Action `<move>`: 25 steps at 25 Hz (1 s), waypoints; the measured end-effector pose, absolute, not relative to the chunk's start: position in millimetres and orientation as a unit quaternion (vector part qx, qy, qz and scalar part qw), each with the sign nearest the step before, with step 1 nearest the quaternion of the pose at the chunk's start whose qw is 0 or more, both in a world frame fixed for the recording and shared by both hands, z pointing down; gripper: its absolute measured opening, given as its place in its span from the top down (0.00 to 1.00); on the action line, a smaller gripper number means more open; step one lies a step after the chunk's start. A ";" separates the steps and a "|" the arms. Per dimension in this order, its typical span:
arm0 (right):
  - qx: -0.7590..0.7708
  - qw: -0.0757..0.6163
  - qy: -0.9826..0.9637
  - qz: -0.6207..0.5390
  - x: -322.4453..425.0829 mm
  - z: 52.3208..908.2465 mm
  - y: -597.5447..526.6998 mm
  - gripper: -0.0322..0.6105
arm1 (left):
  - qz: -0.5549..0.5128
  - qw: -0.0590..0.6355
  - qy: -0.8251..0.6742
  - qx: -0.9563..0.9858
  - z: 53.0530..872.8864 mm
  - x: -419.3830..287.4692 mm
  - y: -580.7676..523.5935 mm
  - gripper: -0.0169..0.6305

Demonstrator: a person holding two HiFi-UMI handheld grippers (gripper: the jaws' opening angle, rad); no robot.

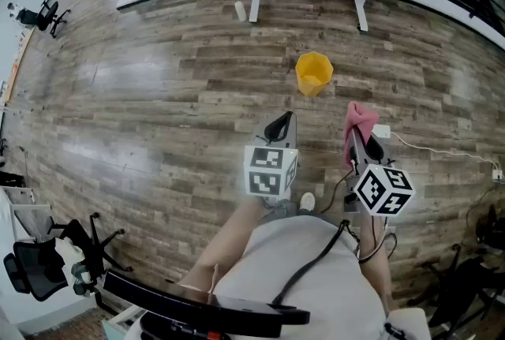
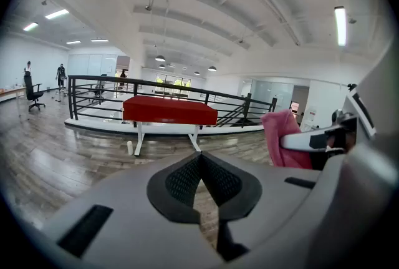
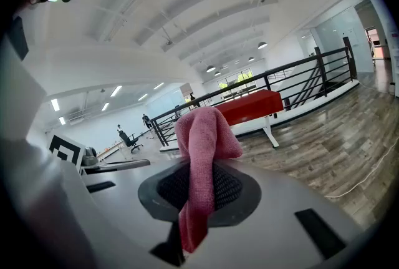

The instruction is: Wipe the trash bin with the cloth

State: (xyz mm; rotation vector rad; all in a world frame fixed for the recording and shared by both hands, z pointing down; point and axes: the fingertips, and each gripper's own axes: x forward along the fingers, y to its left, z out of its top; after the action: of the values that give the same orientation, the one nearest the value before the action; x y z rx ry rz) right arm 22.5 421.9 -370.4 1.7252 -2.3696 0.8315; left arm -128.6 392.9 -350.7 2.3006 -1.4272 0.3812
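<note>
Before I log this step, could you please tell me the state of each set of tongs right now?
Left tongs: closed, empty.
Right tongs: closed on the pink cloth.

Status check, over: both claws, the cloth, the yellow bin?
Left claw shut, empty. Right claw shut on pink cloth. Yellow trash bin on floor ahead, untouched. White cable off right, not in path.
</note>
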 end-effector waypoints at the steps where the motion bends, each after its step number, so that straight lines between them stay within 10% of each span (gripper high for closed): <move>1: 0.565 0.047 -0.777 0.272 21.6 -369.9 421.4 0.87 | 0.137 0.202 -0.511 0.824 -349.7 -129.4 392.7 0.97; 25: 0.578 0.049 -0.763 0.284 8.4 -357.2 415.0 0.87 | 0.150 0.214 -0.499 0.826 -328.9 -153.5 391.7 0.97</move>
State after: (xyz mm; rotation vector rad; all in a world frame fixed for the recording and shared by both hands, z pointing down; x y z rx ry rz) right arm 8.4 415.0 -357.2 1.7614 -2.3253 0.8666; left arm -153.5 391.7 -328.9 2.2926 -1.3847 0.4156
